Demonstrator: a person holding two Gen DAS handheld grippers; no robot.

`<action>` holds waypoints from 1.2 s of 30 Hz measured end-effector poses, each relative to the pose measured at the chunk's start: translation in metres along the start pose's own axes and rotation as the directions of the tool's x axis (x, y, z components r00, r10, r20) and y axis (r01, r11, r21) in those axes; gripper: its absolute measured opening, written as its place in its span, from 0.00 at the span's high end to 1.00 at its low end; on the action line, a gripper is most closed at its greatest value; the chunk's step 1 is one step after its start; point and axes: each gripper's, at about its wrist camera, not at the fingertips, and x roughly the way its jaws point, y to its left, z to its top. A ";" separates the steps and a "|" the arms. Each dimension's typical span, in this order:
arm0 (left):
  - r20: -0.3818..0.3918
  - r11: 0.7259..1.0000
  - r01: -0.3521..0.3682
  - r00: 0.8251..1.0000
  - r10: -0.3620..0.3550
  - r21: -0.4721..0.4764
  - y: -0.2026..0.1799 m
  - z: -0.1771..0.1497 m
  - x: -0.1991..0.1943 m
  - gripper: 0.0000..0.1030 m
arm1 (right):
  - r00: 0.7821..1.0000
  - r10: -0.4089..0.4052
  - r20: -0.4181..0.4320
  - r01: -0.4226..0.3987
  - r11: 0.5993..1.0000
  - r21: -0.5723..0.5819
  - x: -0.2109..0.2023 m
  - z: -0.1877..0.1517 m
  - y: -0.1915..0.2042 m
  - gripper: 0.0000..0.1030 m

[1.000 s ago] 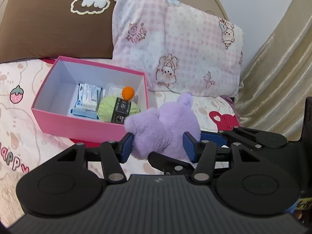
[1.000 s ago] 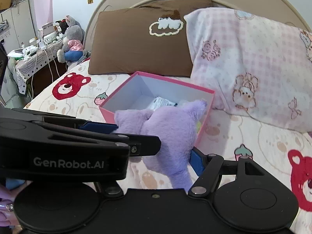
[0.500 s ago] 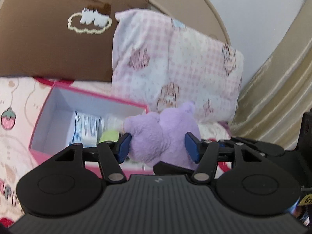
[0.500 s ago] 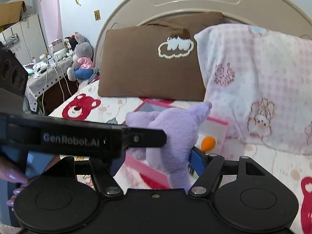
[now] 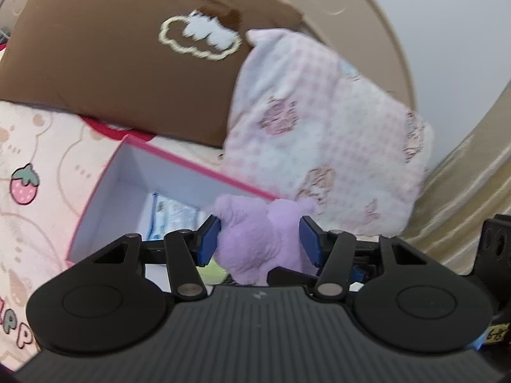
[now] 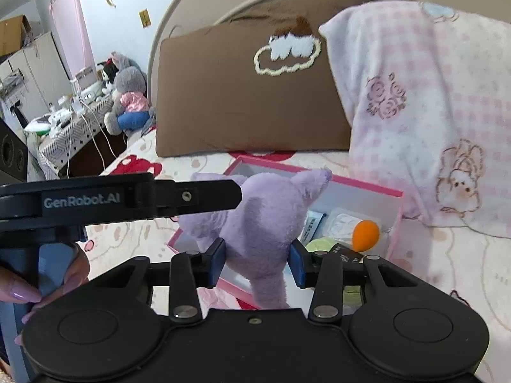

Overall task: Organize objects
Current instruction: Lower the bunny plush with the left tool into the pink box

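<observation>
On the bed (image 6: 453, 255), toward its head end, the pink box (image 6: 367, 188) lies just before the brown pillow (image 6: 242, 102) and the pink checked pillow (image 6: 415, 95). It already holds a blue-and-white packet (image 5: 172, 214), a green yarn ball (image 6: 322, 242) and an orange ball (image 6: 366, 231), so part of the sorting looks done. The purple plush toy (image 6: 255, 223) hangs over the box's near side, pinched by the left tongs (image 5: 260, 239) and the right tongs (image 6: 257, 261), both of which have just been closing on it. What is left, by the look of it, is lowering and releasing it. The box's left half looks bare (the better landing spot); the checked pillow crowds its right rim.
</observation>
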 end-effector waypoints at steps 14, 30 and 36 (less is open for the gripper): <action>-0.079 0.996 -0.084 0.994 0.081 -0.035 0.065 -0.010 0.049 0.51 | 0.997 0.022 -0.075 -0.024 0.999 -0.023 0.078 -0.011 0.001 0.55; -0.227 0.978 -0.208 0.952 0.207 0.020 0.089 -0.020 0.105 0.51 | 0.973 0.112 -0.203 -0.080 0.984 0.160 0.142 -0.036 -0.031 0.55; -0.260 0.968 -0.246 0.932 0.251 0.052 0.089 -0.026 0.120 0.52 | 0.963 0.083 -0.255 -0.045 0.987 0.151 0.160 -0.040 -0.032 0.55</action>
